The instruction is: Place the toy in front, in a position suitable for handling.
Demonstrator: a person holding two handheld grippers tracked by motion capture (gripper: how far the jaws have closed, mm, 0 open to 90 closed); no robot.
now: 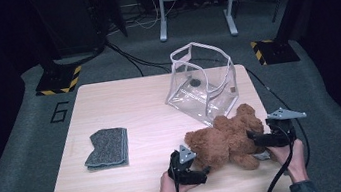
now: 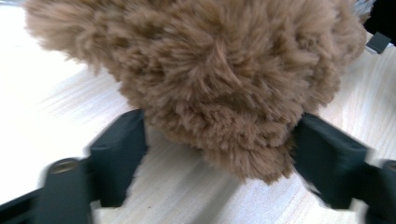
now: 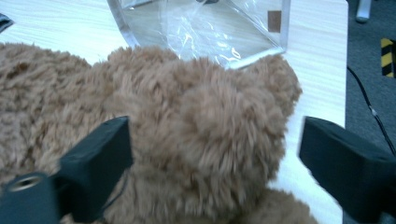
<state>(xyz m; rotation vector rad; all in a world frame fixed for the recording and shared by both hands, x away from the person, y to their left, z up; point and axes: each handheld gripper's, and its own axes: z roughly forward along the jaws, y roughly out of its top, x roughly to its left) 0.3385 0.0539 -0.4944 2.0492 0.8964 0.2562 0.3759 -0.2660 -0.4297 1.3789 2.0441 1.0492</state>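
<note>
Currently the brown teddy bear point(image 1: 227, 140) lies on the wooden tabletop point(image 1: 124, 102), near the front edge on the person's right side, just in front of the clear plastic pouch point(image 1: 202, 84), which stands open with its mouth facing up and touches or nearly touches the bear's far side. Left gripper point(image 1: 195, 169) sits at the bear's left end; in the left gripper view a furry limb or lobe of the bear point(image 2: 224, 84) sits between the jaws, fur brushing both inner faces, but the pads aren't visibly pressing in, so I read it as released, not clamped. Right gripper point(image 1: 258, 140) is at the bear's right end; in the right gripper view the bear's rounded part point(image 3: 205, 135) lies between the jaws, left jaw against the fur, right jaw standing clear of it with tabletop visible in the gap: released as well. Folded grey cloth point(image 1: 107, 147) lies well apart on the left half of the tabletop.
</note>
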